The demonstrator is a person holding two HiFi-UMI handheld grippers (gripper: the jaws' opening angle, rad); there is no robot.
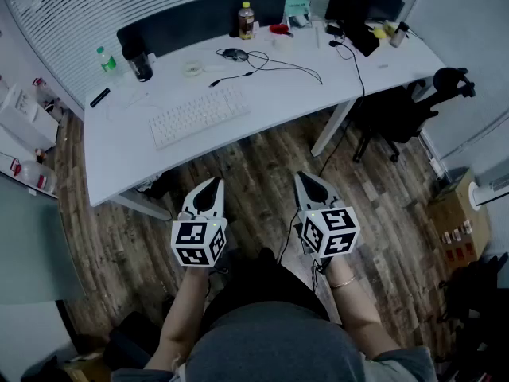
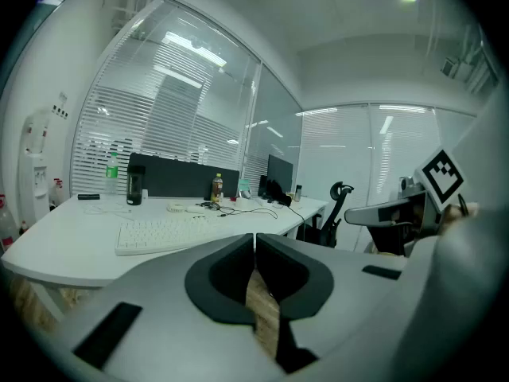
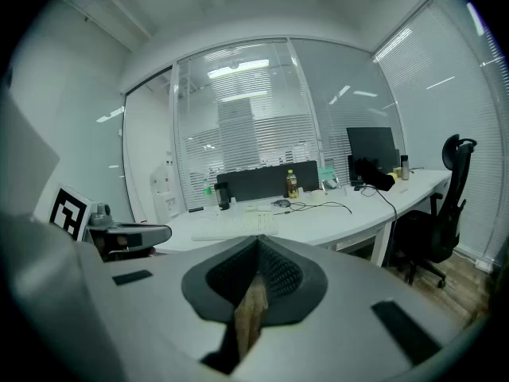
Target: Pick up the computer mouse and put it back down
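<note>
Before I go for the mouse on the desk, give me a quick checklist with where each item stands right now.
1. Left gripper empty: ok, jaws together, nothing between them.
2. Right gripper empty: ok, jaws together, nothing held.
3. Jaws opened for a grab: not ok, both are shut.
4. Mouse located: ok, the dark corded mouse sits on the white desk, beyond the keyboard.
5. Mouse close to the grippers: not ok, both hang over the wooden floor, short of the desk edge.
6. Cable free to lift with it: cannot tell, black cables loop beside it.
</note>
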